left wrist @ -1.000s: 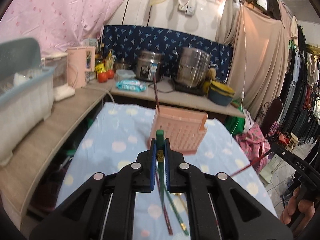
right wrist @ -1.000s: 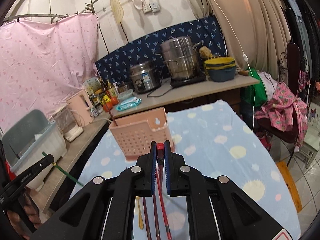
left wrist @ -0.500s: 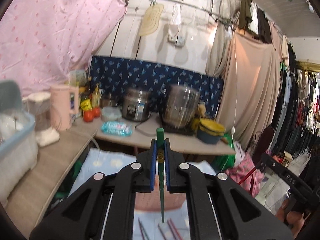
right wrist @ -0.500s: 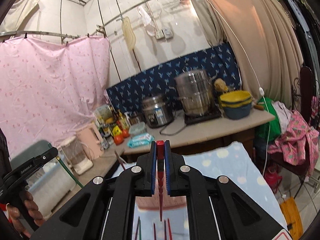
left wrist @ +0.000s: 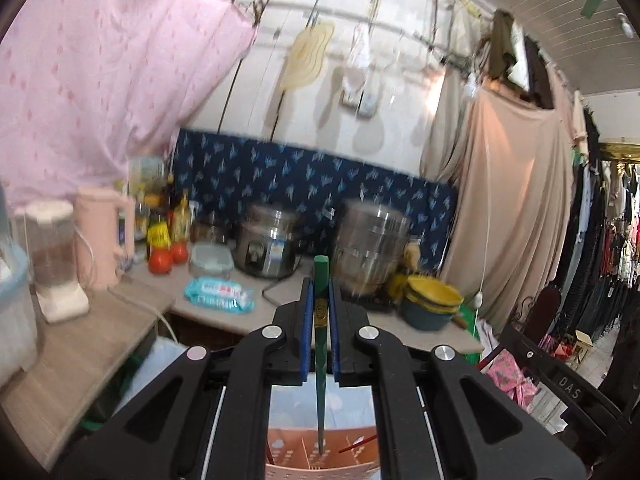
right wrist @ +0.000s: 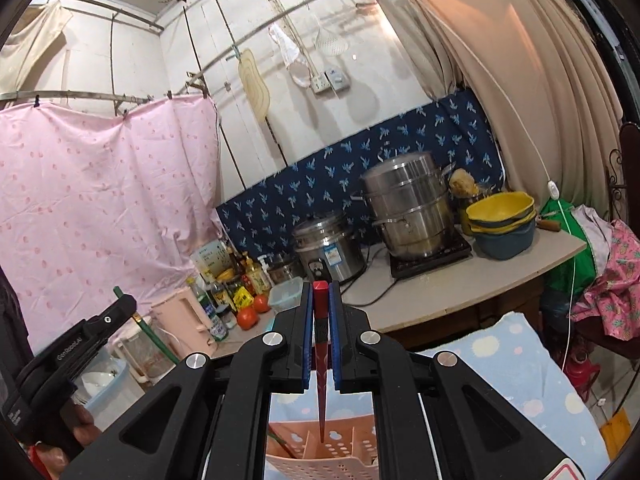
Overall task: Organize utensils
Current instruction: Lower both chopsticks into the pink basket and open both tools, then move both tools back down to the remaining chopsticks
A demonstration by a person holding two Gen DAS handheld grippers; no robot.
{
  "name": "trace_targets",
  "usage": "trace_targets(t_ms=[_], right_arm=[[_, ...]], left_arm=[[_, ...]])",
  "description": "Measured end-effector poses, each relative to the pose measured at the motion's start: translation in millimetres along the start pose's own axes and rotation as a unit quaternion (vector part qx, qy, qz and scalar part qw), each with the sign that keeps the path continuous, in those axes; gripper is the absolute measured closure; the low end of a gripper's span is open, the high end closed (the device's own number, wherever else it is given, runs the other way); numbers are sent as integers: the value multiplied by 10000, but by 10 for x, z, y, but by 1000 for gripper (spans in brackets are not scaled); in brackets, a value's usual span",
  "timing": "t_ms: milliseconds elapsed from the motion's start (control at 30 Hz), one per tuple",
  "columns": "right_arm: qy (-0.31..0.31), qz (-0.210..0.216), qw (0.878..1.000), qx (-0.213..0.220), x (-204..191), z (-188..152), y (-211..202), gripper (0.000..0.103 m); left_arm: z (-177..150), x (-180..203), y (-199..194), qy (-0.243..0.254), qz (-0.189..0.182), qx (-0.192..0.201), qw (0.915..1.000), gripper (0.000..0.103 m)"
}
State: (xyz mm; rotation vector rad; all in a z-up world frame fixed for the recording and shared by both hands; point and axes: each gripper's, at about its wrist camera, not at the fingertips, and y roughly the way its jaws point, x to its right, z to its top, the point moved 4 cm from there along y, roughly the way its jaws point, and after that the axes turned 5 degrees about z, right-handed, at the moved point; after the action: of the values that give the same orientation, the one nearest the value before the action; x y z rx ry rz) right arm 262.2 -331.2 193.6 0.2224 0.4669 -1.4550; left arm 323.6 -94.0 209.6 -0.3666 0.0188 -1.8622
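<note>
Left gripper point(left wrist: 319, 308): fingers clamped on a green chopstick point(left wrist: 320, 364), held near its top, tip hanging down into the pink basket point(left wrist: 320, 458).

Right gripper point(right wrist: 320, 312): fingers clamped on a red chopstick point(right wrist: 320, 368), tip just over a basket point(right wrist: 320, 456) slot.

In the right wrist view the left gripper point(right wrist: 92, 332) sits off to the left with its green stick angled down toward the basket. In the left wrist view another red stick point(left wrist: 358, 443) leans inside a compartment.

Step in hand, as I read it: drop both sticks into the basket.

How to do it well:
- Keep each stick near vertical, tip centred in one slot, clear of the dividers.
- Lower until the tip is well below the rim before opening the fingers; letting go high risks a bounce onto the desk.
- Release one side at a time so the grippers don't crowd each other.
- Left view is blurred; settle before releasing.
</note>
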Motion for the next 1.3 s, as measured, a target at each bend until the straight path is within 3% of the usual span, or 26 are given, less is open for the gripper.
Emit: trace_targets(t_ms=[267,567,667,700,767,1033,1300], right_arm=[[123,-186,9984,-525,289,-413,367,96],[75,-325,9957,-866,410,-693,535,94],[10,-382,9957,-838,395,-703,521,83],[-2,-386,9958,-827,387,-703,507,77],[-9,-380,9961,-796,370,-703,473,74],[-186,-384,9951,-896,275,-822,182,74],[-235,-460,9894,-1358,301,-1368,-285,73]], left_arm=[[-488,-168,401,-48,150,-605,9980,96],[-673,-279,504,-58,311,-814,9962,93],[-693,-306,464,-12,505,-815,9954,55],[-692,-322,437,-16,541,-771,9956,54],[-689,-345,384,31,595,-748,9954,54],[-806,-435,65,43,609,-918,9939,54],[-1295,-520,-372,259,759,-1353,9876,54]])
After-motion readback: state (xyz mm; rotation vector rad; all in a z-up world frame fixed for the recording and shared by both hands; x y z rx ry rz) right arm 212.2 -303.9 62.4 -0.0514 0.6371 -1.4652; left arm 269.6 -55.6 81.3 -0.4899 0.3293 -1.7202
